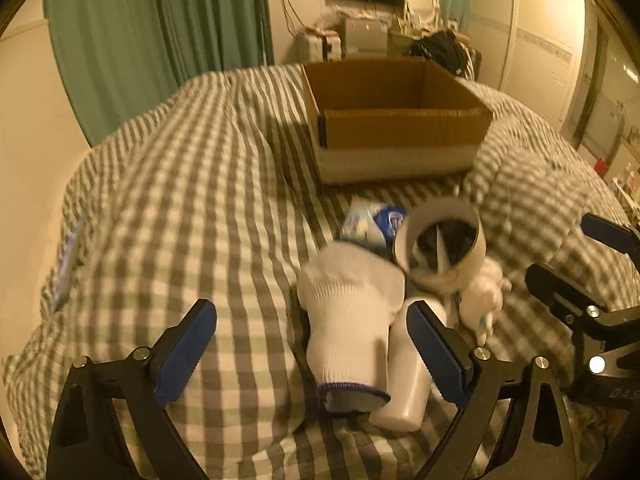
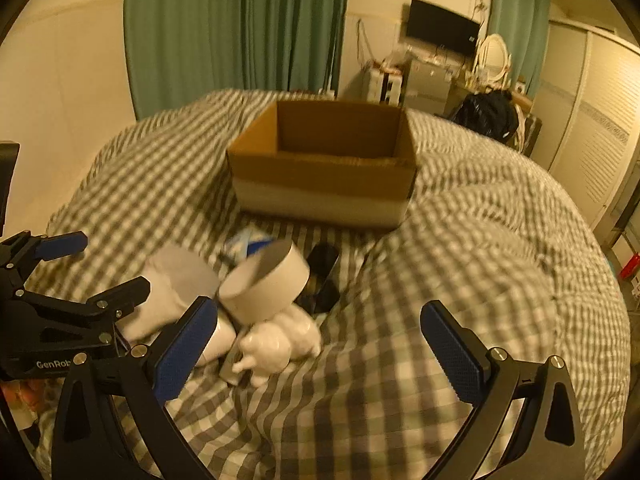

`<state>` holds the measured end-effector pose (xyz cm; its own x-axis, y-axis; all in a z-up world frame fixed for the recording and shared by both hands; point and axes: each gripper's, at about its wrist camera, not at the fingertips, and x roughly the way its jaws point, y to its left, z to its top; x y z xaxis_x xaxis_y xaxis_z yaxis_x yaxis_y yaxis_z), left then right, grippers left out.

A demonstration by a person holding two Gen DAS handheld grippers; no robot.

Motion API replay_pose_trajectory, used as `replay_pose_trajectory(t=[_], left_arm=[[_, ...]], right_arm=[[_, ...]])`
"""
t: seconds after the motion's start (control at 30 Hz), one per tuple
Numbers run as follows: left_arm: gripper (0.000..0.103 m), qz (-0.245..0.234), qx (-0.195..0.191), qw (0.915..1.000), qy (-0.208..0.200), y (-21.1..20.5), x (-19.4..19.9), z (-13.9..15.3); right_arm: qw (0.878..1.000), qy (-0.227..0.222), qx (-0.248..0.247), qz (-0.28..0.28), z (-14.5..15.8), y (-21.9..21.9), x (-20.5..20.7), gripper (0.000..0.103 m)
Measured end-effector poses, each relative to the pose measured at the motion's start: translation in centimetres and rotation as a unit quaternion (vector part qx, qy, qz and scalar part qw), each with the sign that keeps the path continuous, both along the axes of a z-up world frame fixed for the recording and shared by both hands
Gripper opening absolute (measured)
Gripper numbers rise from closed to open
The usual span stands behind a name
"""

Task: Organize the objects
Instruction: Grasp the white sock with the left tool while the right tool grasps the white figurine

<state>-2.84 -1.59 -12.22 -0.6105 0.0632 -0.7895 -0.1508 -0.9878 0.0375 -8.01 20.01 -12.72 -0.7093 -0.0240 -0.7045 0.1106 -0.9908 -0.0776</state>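
Note:
A pile of objects lies on the checked bed cover: a white knit glove (image 1: 352,320) (image 2: 172,300), a white bottle (image 1: 404,384), a wide white tape roll (image 1: 444,248) (image 2: 268,284), a white plush toy (image 1: 480,300) (image 2: 280,340), a blue and white packet (image 1: 372,220) (image 2: 252,246) and a black phone (image 2: 324,276). An open cardboard box (image 1: 396,120) (image 2: 324,168) stands behind them. My left gripper (image 1: 312,356) is open, its fingers either side of the glove and bottle. My right gripper (image 2: 320,352) is open and empty, just right of the plush toy.
The bed cover bulges into a high fold (image 2: 480,248) right of the pile. Green curtains (image 2: 236,28), a cluttered desk with a monitor (image 2: 440,24) and a wardrobe (image 2: 592,128) stand beyond the bed.

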Motion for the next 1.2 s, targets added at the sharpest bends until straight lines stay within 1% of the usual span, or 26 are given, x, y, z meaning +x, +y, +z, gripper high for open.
replay_pose_trajectory(t=[0.03, 0.1, 0.13, 0.2, 0.27, 0.3, 0.37, 0.4, 0.43, 0.47, 0.5, 0.53, 0.57, 0.6, 0.67, 0.8, 0.97, 1.2], left_arm=[[0.095, -0.003, 0.003, 1.0, -0.009, -0.1, -0.1, -0.5], [0.094, -0.007, 0.004, 0.9998, -0.019, 0.0, -0.3, -1.0], [0.094, -0.01, 0.002, 0.9997, -0.021, 0.1, -0.4, -1.2], [0.094, -0.021, -0.01, 0.9993, -0.028, 0.3, -0.4, -1.7], [0.094, -0.03, -0.034, 0.9982, -0.039, 0.8, -0.4, -2.4], [0.094, -0.032, -0.042, 0.9979, -0.036, 1.0, -0.4, -2.7], [0.093, -0.035, -0.051, 0.9975, -0.034, 1.2, -0.3, -2.9], [0.092, -0.035, -0.048, 0.9977, -0.033, 1.2, -0.2, -2.9], [0.085, -0.037, -0.045, 0.9977, -0.034, 1.0, -0.2, -2.8], [0.069, -0.043, -0.038, 0.9976, -0.039, 0.9, -0.2, -2.8], [0.06, -0.051, -0.028, 0.9973, -0.045, 0.9, -0.3, -2.9], [0.045, -0.056, -0.02, 0.9969, -0.051, 0.9, -0.3, -3.0], [0.036, -0.065, -0.007, 0.9961, -0.06, 0.9, -0.4, -3.2], [0.035, -0.066, -0.002, 0.9959, -0.061, 0.9, -0.3, -3.2], [0.032, -0.063, 0.01, 0.9963, -0.058, 0.7, -0.2, -2.8], [0.028, -0.058, 0.027, 0.9967, -0.051, 0.2, -0.1, -2.0], [0.026, -0.059, 0.03, 0.9971, -0.037, 0.4, 0.4, -0.8], [0.025, -0.051, 0.033, 0.998, 0.018, -0.3, 1.6, 2.9]], right_arm=[[1.0, -0.008, 0.003, 0.003, -0.6, -0.2, -0.2, 0.102], [1.0, -0.022, 0.007, 0.01, -1.7, -0.5, -0.7, 0.095], [0.999, -0.03, 0.007, 0.014, -2.2, -0.6, -0.9, 0.093], [0.999, -0.049, 0.005, 0.021, -3.2, -0.6, -1.5, 0.087], [0.997, -0.067, -0.002, 0.027, -3.8, -0.6, -1.9, 0.082], [0.997, -0.074, -0.005, 0.03, -3.9, -0.6, -2.1, 0.08], [0.995, -0.088, -0.011, 0.035, -4.4, -0.7, -2.8, 0.079], [0.995, -0.093, -0.011, 0.037, -4.6, -0.8, -2.9, 0.079], [0.994, -0.099, -0.011, 0.04, -4.8, -1.0, -3.2, 0.079], [0.993, -0.106, -0.007, 0.045, -5.1, -1.2, -3.5, 0.077], [0.993, -0.111, -0.005, 0.049, -5.3, -1.5, -3.6, 0.076], [0.991, -0.119, -0.003, 0.055, -5.6, -1.7, -3.8, 0.076], [0.99, -0.129, 0.0, 0.059, -6.1, -1.9, -4.2, 0.073], [0.989, -0.137, 0.004, 0.061, -6.4, -2.1, -4.4, 0.069], [0.988, -0.144, 0.011, 0.057, -6.8, -2.1, -4.7, 0.061], [0.989, -0.134, -0.007, 0.057, -6.2, -1.6, -4.1, 0.06], [0.993, -0.106, -0.006, 0.052, -4.4, -1.3, -2.7, 0.06], [0.996, -0.064, 0.002, 0.055, -1.2, -1.7, -1.6, 0.059]])
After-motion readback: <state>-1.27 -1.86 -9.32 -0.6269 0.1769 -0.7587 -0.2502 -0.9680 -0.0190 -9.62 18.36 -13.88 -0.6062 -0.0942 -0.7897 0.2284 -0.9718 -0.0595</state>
